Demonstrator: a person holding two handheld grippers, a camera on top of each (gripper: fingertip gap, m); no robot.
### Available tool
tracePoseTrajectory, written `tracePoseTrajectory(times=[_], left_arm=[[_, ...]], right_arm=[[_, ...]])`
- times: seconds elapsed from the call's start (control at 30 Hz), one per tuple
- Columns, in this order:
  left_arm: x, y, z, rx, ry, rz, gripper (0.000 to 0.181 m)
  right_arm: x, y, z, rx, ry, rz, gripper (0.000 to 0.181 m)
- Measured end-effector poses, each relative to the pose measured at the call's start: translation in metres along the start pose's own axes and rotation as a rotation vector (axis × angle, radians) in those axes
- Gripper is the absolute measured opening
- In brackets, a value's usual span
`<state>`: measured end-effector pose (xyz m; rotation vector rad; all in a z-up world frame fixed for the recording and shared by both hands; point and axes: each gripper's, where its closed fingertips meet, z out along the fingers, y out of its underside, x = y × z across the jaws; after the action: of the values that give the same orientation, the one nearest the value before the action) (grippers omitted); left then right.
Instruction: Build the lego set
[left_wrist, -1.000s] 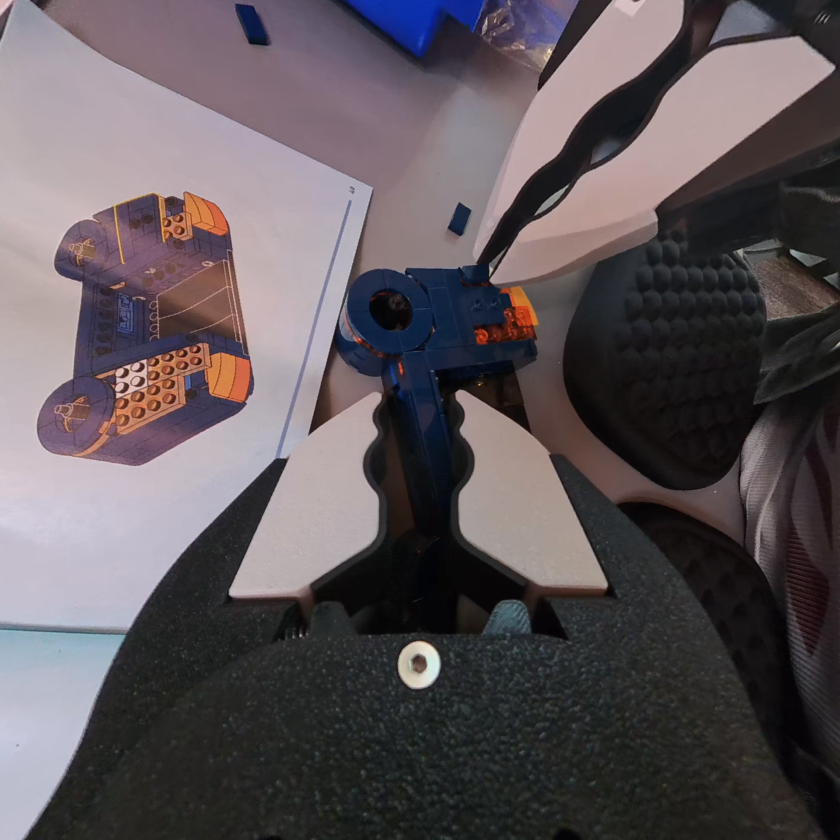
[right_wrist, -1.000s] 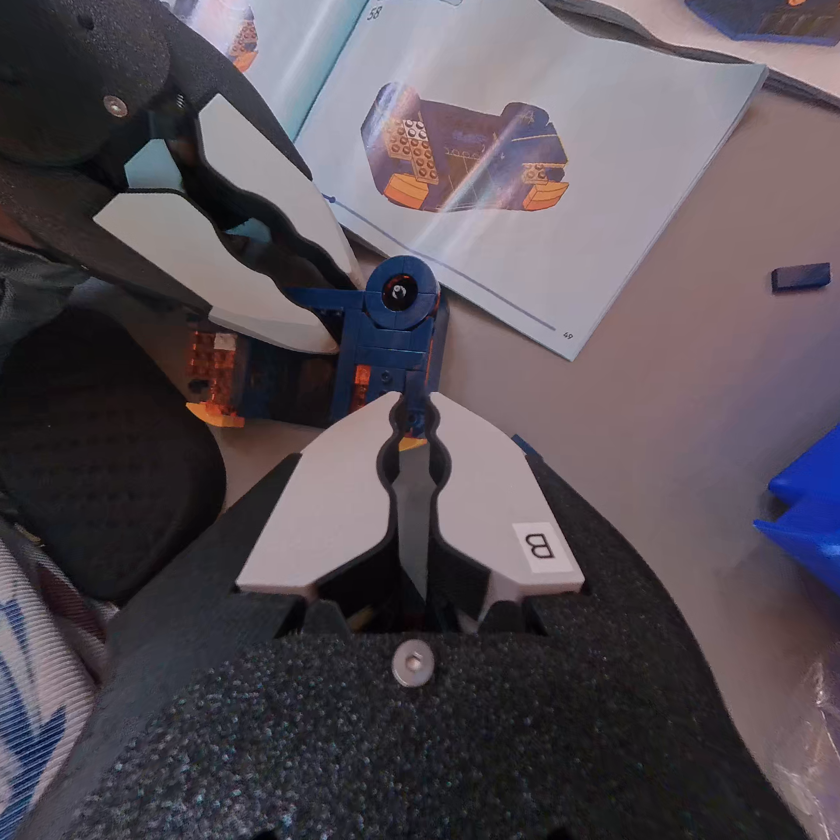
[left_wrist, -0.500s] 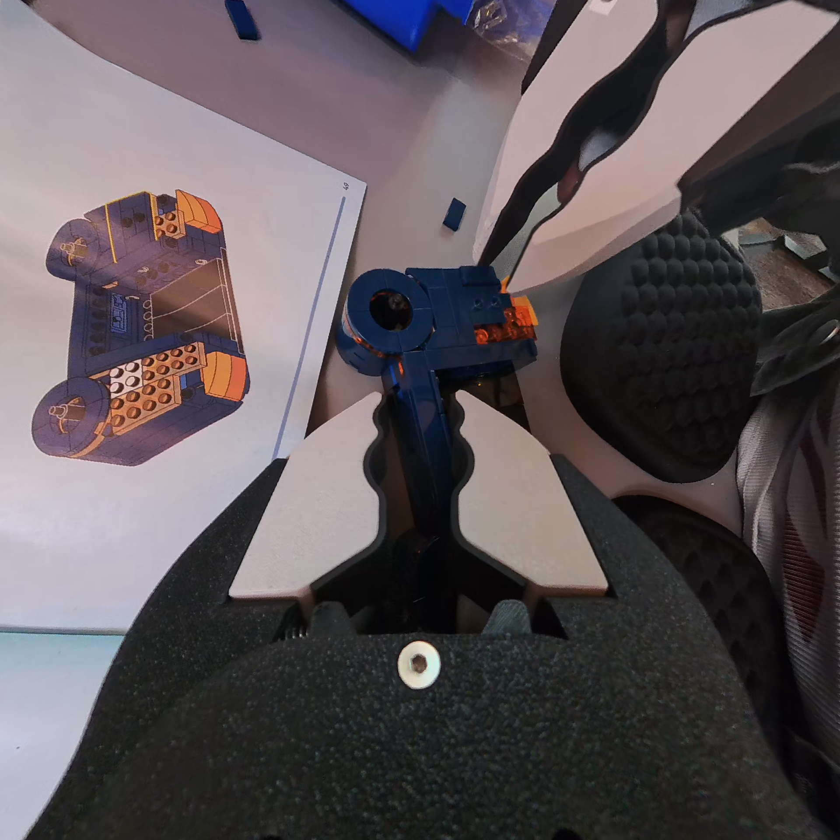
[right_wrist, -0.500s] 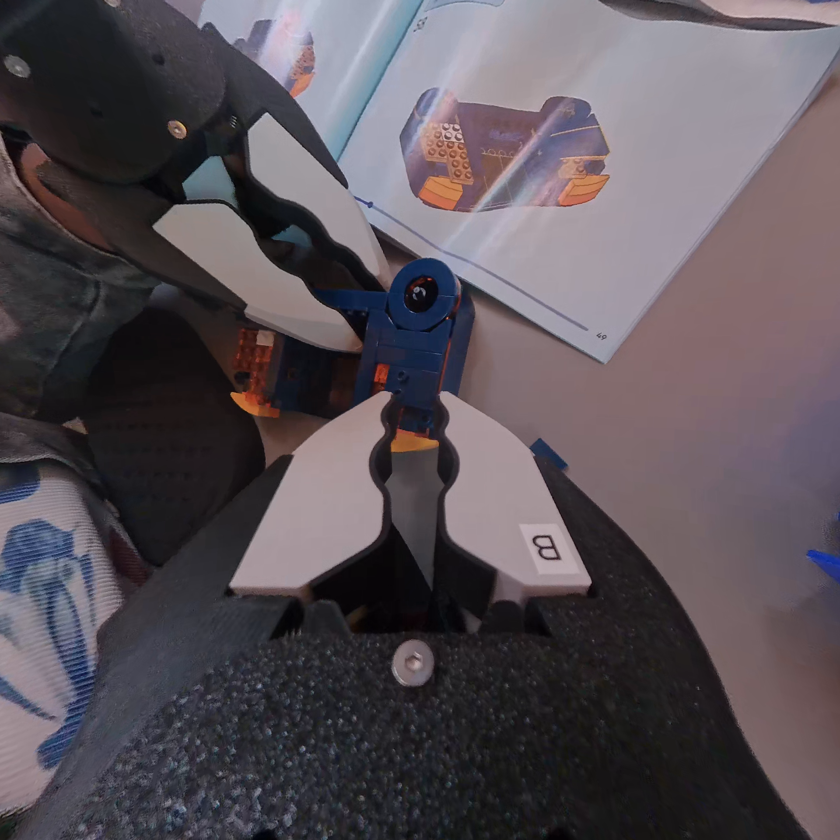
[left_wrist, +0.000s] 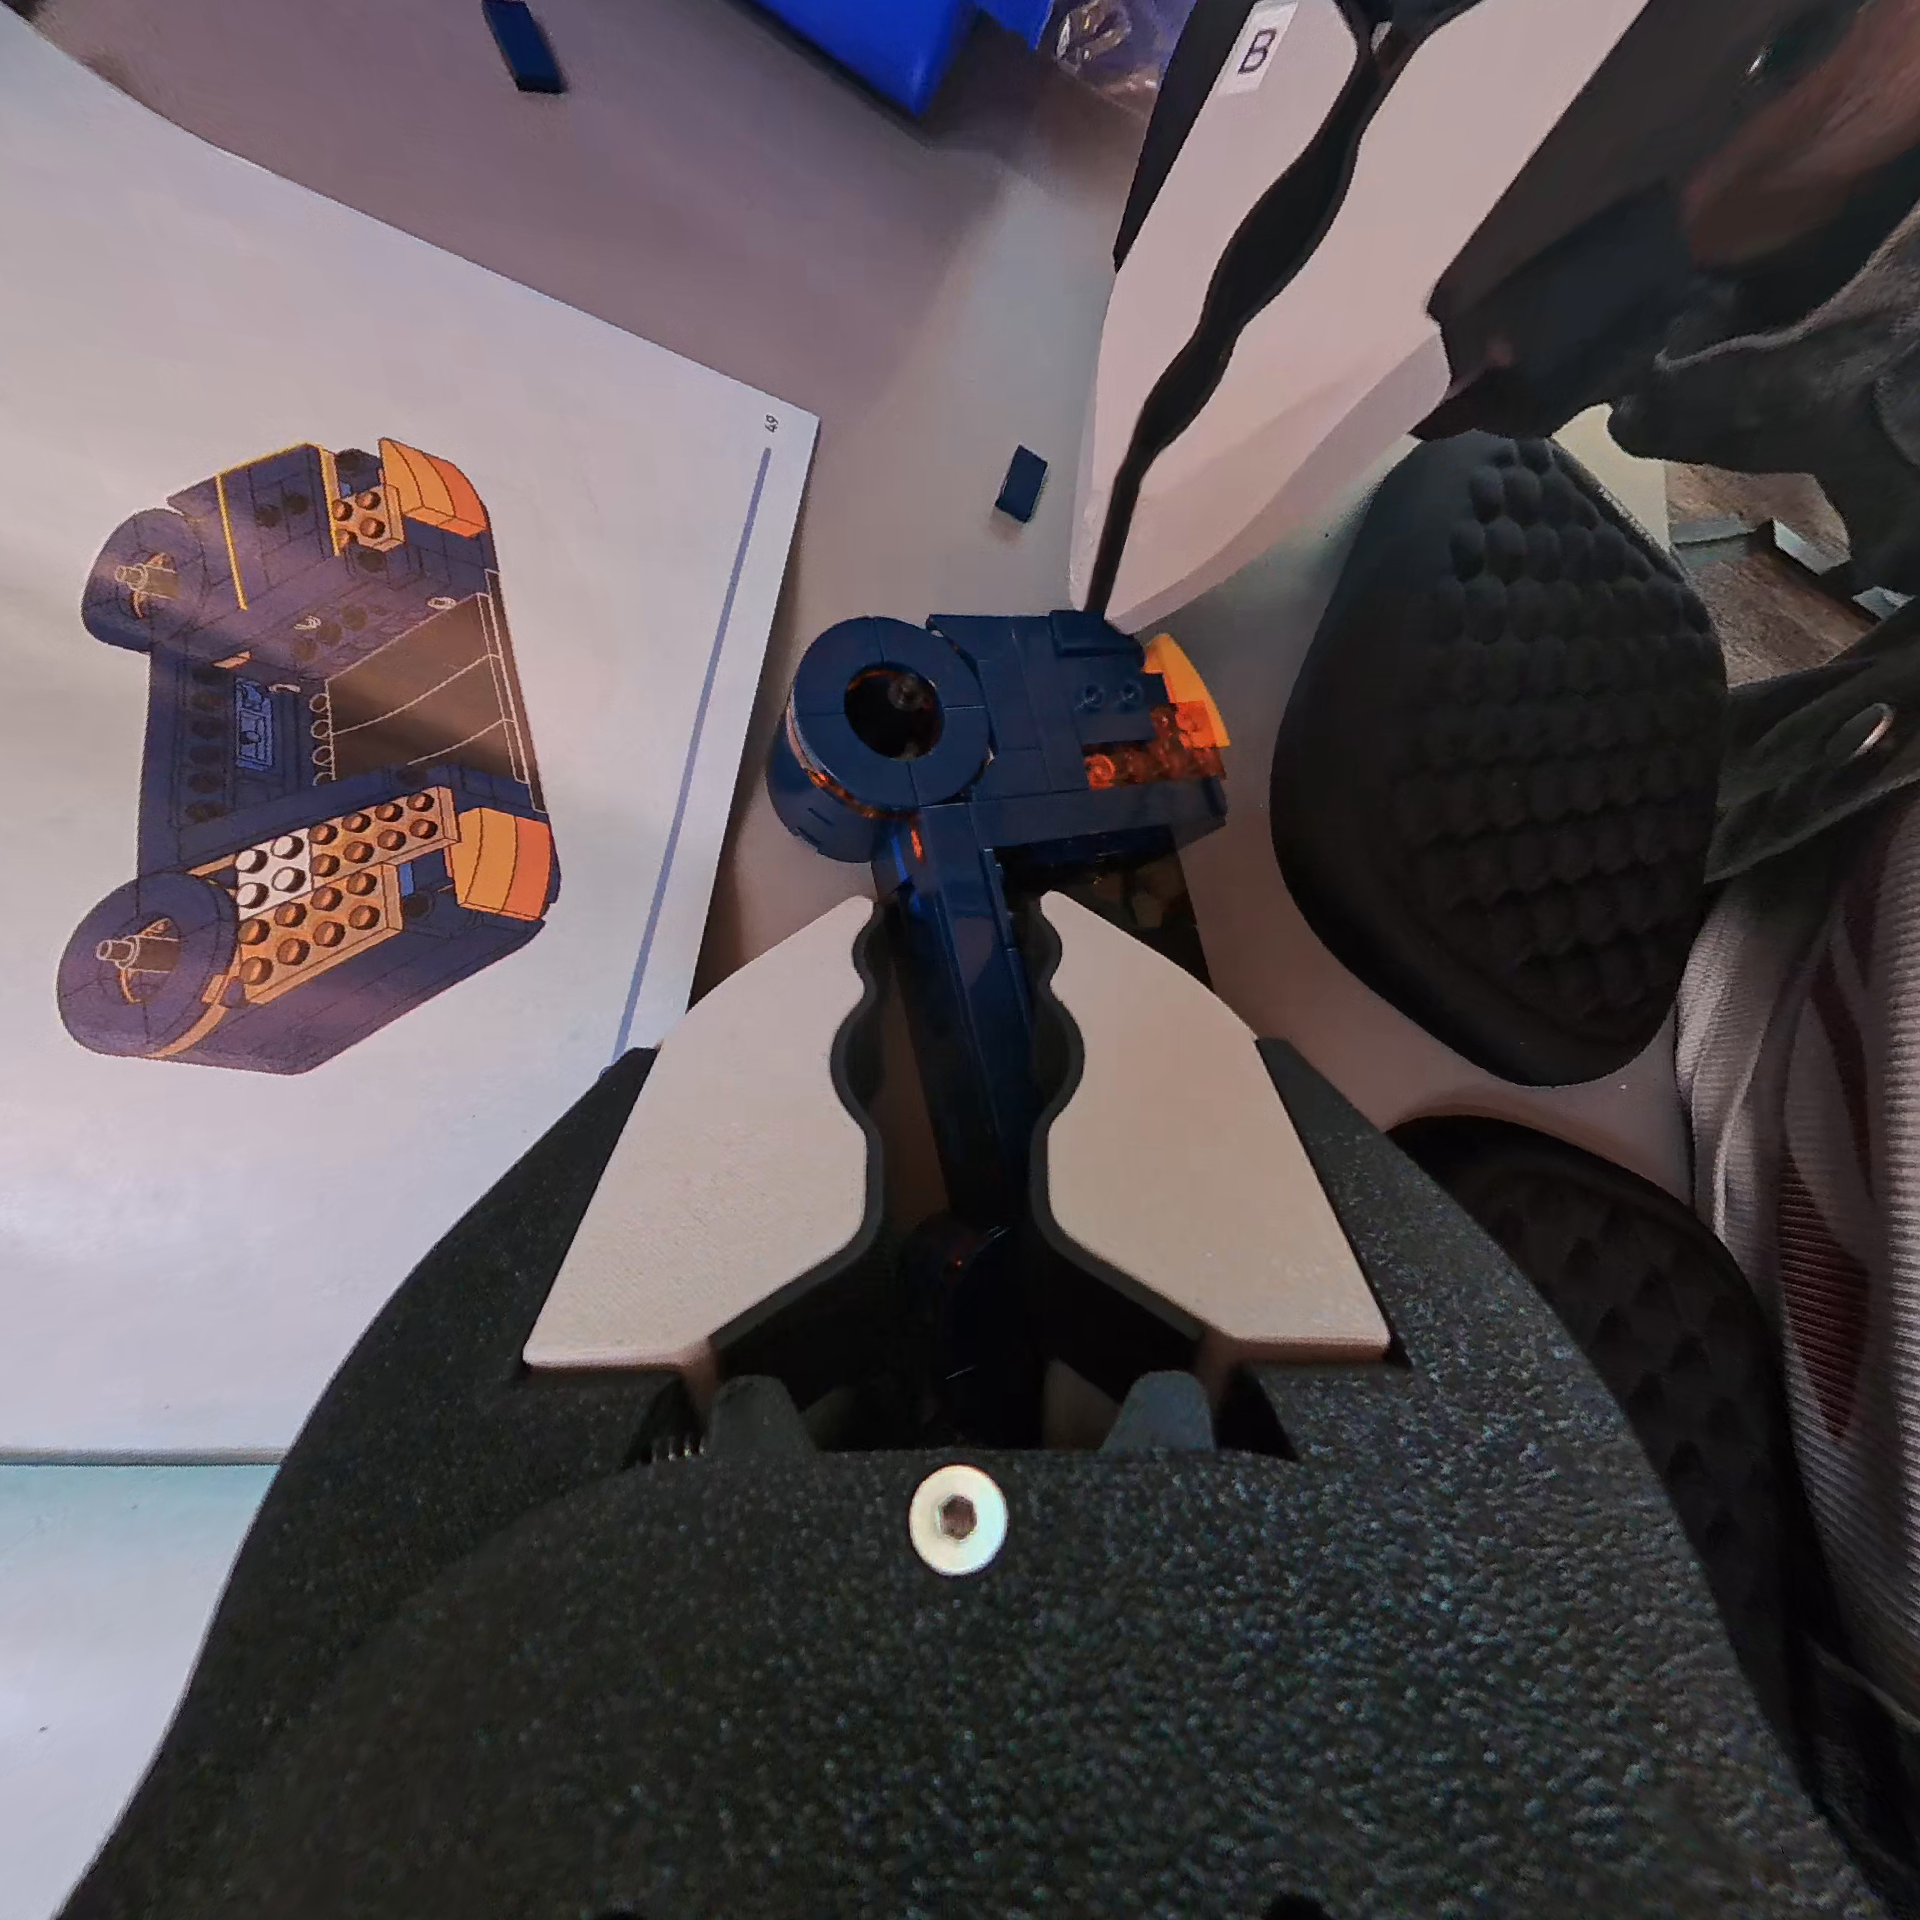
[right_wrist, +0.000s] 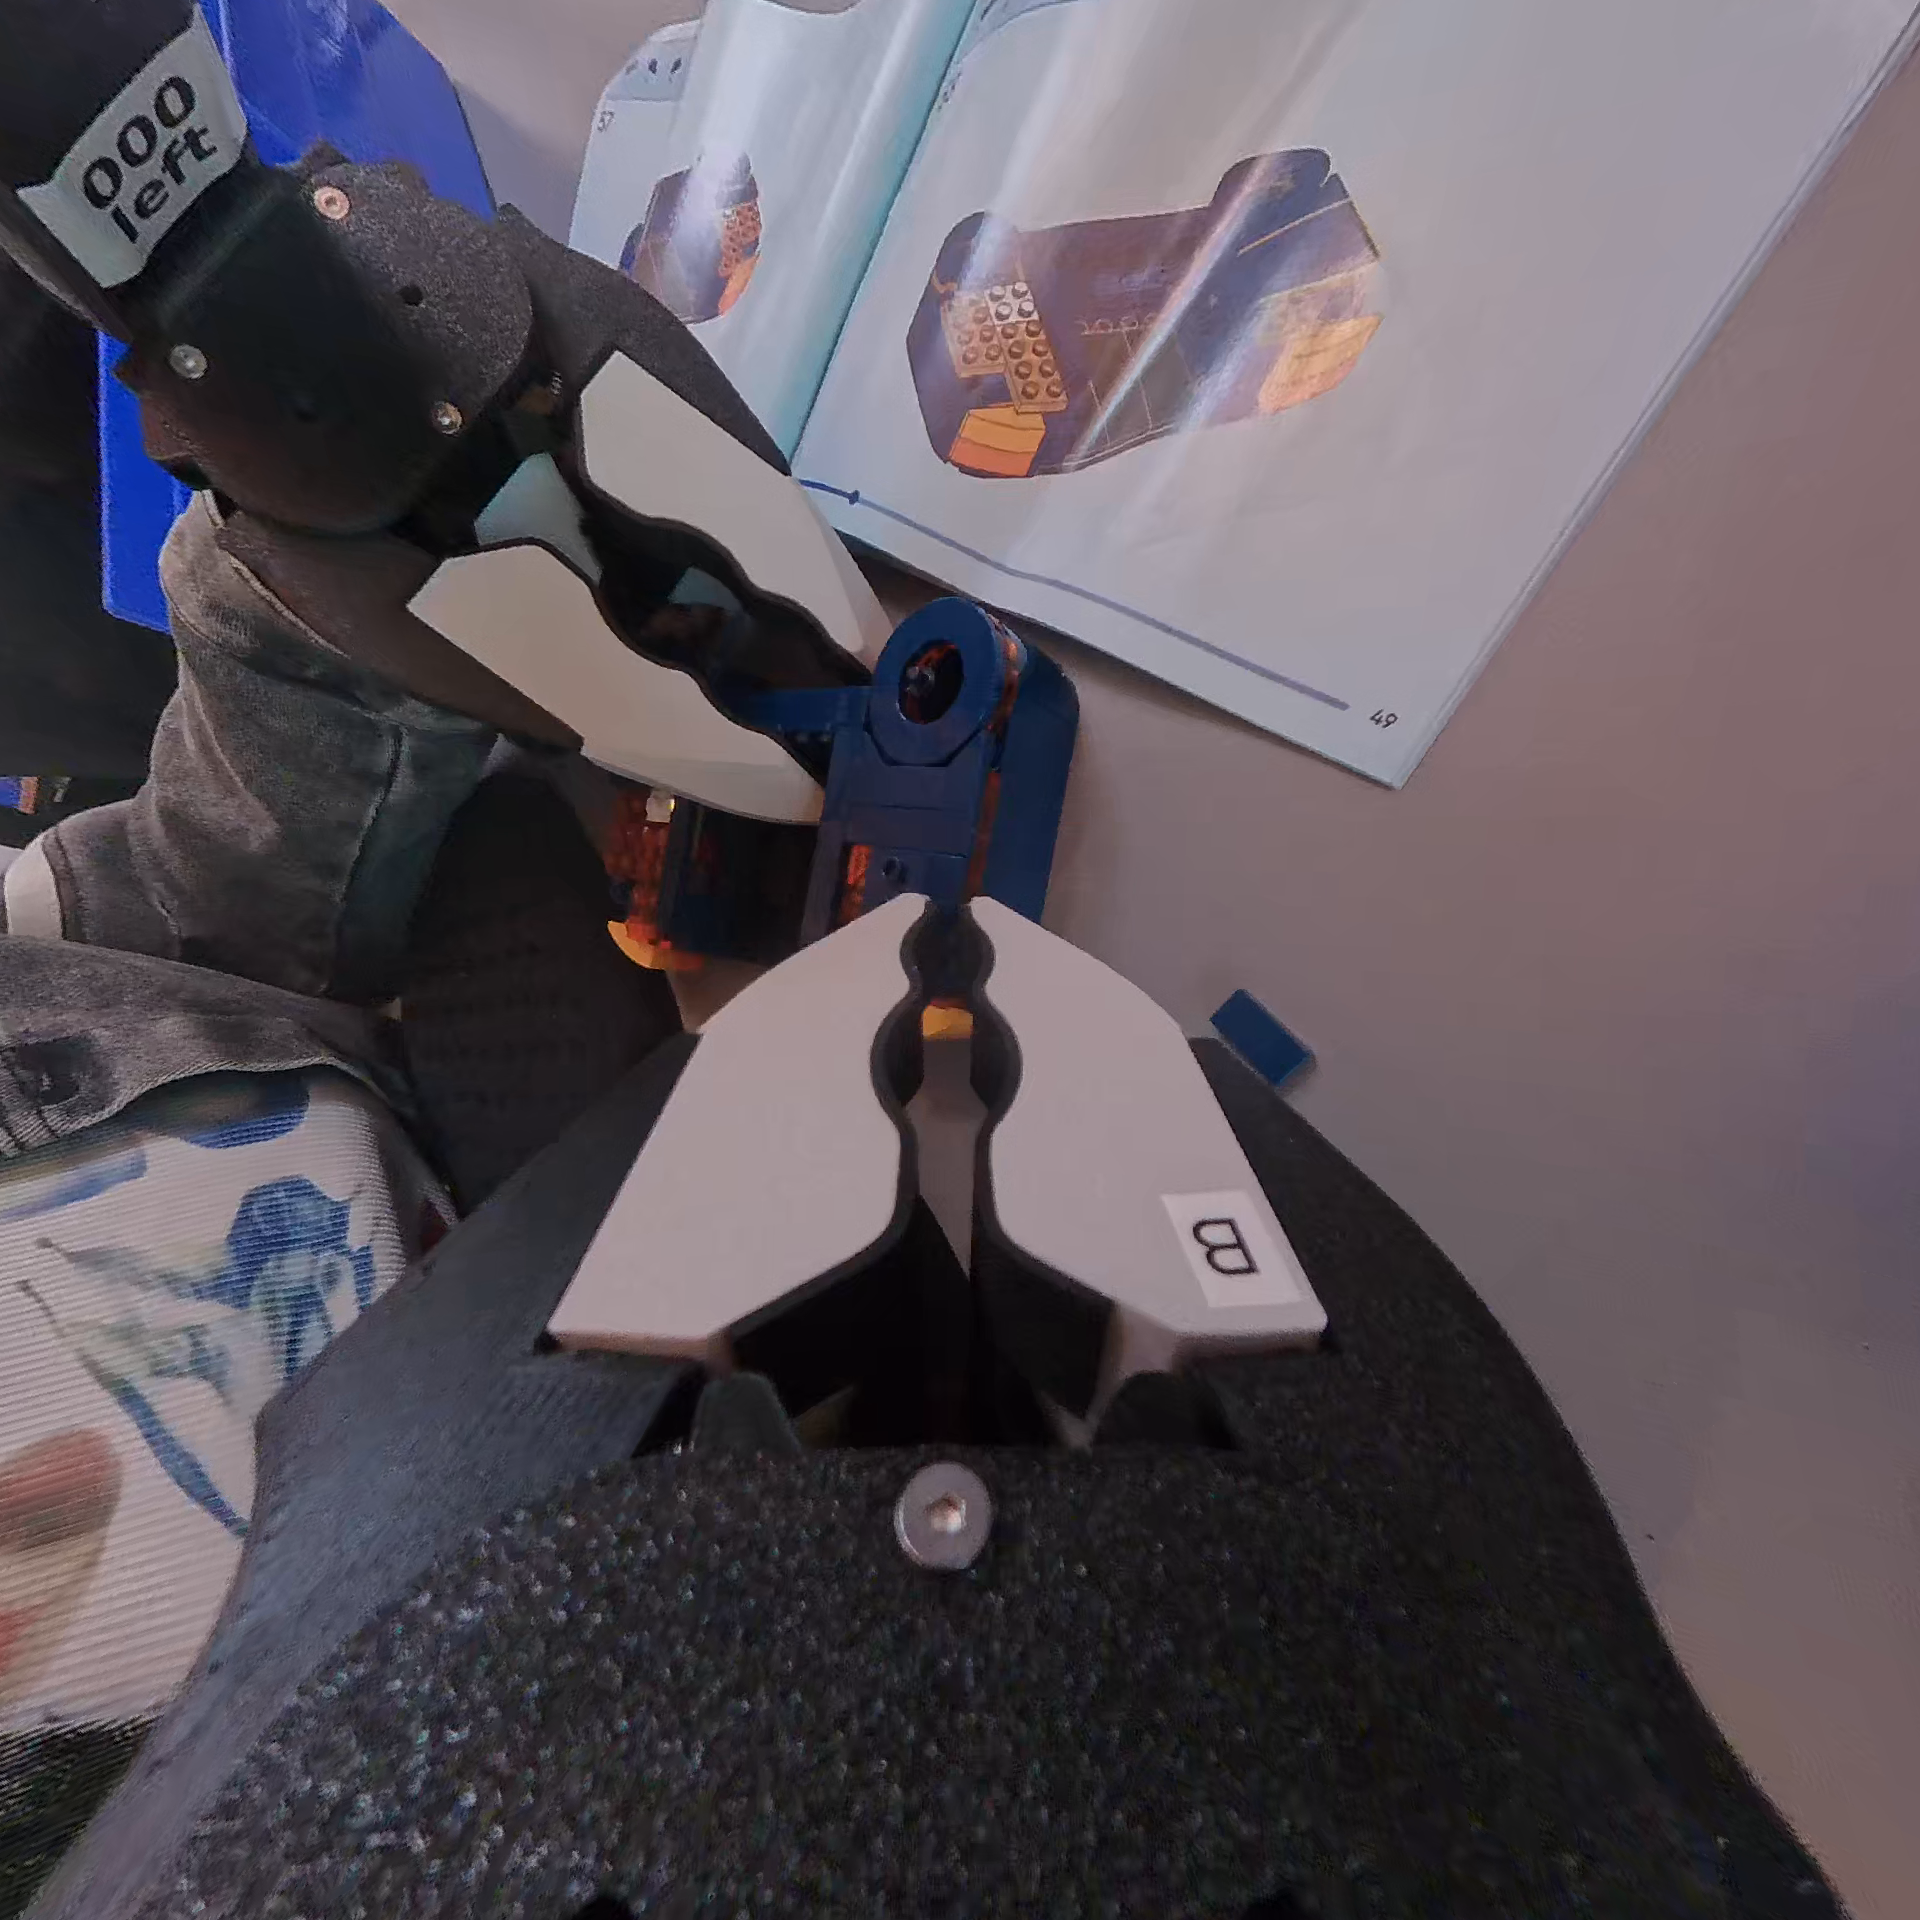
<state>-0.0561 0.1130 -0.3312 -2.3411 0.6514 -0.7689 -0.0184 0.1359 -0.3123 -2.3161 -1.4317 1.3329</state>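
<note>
Lego model (left_wrist: 997, 748) lay crosswise, ring end toward booklet (left_wrist: 312, 1195); left gripper (left_wrist: 956, 935) clamped its dark bar. Right gripper (right_wrist: 948, 925) pinched model's near edge; only right wrist view showed booklet's second page.

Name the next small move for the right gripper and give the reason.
Probably press the right gripper inward along the model. Its tips are pinched at the model's orange end, while the left gripper is clamped on the dark blue bar and can brace it.

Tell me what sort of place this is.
Probably a desk or worktable set up for toy-brick building, indoors. An open instruction booklet lies flat on the grey tabletop, loose dark blue pieces are scattered on it, and a blue bin sits at the far edge.
</note>
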Motion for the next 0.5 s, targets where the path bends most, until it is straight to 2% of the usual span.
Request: tracePoseTrajectory(times=[0.23,0.5], left_arm=[[-0.0001,-0.0001,0.0005,0.001,-0.010,0.024,0.024],[-0.0005,-0.0006,0.0014,0.008,-0.021,0.054,0.024]], right_arm=[[0.0000,-0.0004,0.0007,-0.048,0.103,-0.069,0.003],[0.0003,0.0003,0.0010,-0.183,0.248,-0.203,0.003]])
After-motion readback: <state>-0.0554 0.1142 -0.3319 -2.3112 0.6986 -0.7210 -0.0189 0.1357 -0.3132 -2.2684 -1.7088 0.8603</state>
